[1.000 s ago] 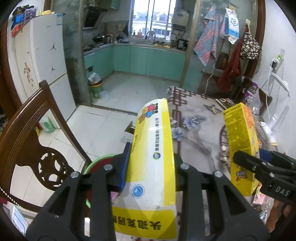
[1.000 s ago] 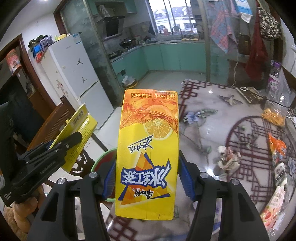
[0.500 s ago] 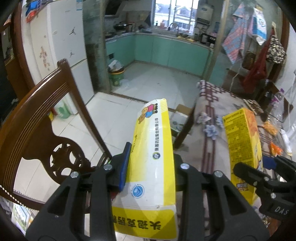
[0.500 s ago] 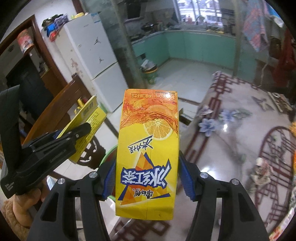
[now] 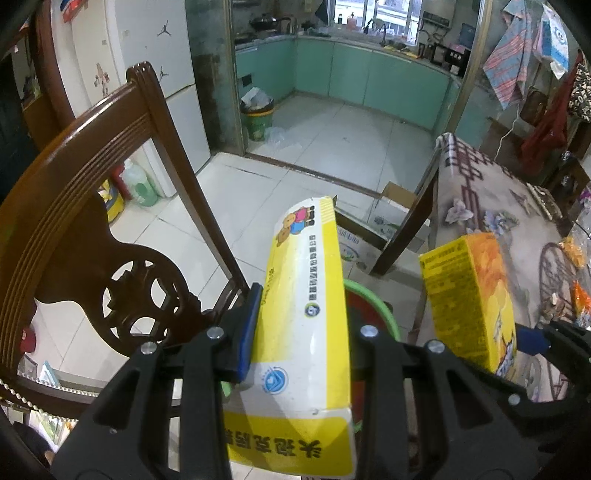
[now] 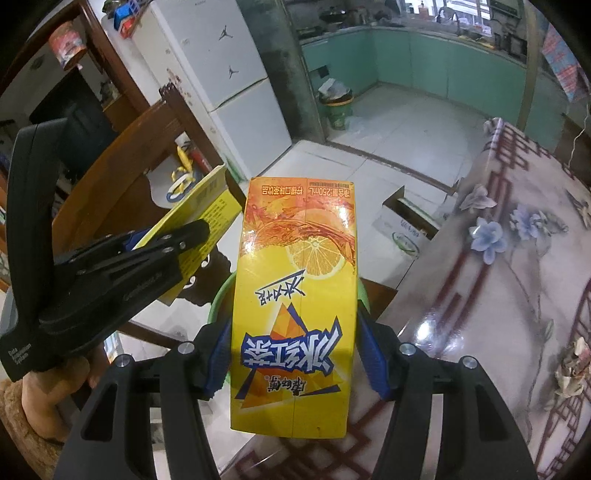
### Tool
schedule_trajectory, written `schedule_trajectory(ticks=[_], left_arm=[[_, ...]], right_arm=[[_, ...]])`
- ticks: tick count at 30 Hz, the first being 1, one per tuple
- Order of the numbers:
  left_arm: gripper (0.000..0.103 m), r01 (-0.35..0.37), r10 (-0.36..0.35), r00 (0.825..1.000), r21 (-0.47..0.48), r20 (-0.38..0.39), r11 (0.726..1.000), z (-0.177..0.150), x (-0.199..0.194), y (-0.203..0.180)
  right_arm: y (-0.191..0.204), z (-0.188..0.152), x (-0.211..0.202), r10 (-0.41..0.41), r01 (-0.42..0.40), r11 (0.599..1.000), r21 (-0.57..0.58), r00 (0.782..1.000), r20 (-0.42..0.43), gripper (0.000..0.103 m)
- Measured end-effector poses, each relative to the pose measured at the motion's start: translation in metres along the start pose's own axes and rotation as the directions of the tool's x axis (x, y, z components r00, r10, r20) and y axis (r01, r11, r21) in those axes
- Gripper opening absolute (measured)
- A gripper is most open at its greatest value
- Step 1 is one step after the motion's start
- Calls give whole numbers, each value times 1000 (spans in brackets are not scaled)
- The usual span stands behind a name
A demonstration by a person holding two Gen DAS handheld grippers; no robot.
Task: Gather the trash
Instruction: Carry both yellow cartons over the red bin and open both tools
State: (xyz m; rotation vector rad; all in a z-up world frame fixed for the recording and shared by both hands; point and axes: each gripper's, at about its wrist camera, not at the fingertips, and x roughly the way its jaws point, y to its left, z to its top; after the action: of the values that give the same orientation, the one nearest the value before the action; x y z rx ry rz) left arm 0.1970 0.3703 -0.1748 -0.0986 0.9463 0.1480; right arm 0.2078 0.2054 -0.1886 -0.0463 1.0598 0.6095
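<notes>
You've got a box in each hand. Your left gripper (image 5: pixel 301 339) is clamped narrow on the yellow-and-white carton (image 5: pixel 308 325), its far end poking out past the fingers, a cartoon bear printed there. Your right gripper (image 6: pixel 293 354) squeezes the iced tea carton (image 6: pixel 295 306) across its broad face; "250mL" reads at the far end, lemon slice below it. Just beyond both sets of fingertips sits the green-rimmed bin (image 5: pixel 384 314), so I'd say you're lining up to drop both.

Daylight from kitchen window (image 5: pixel 373 18), glare on tablecloth (image 6: pixel 436 317), fisheye-bent edges, perhaps slightly soft
</notes>
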Motion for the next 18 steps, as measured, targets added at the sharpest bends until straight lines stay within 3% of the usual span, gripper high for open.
schedule_trajectory(ticks=[9,11,12,18], left_arm=[[33,-22,22,1000,-9,-16,1000,-1,11,2],[48,-27,27,1000,-24,-1,999,-1,9,4],[65,-30,31,999,-33,13,999,0,7,5],[68,-25,27,998,-39,50,999,2,-7,4]], right_arm=[[-3,3,19,14,-14,1000,-2,999,-29,59],[-1,5,18,15,-15,1000,-2,1000,-13,69],[1,5,15,20,-20,1000,-1,1000,0,74],[3,7,1,22,-22,1000,-6,999,36,76]])
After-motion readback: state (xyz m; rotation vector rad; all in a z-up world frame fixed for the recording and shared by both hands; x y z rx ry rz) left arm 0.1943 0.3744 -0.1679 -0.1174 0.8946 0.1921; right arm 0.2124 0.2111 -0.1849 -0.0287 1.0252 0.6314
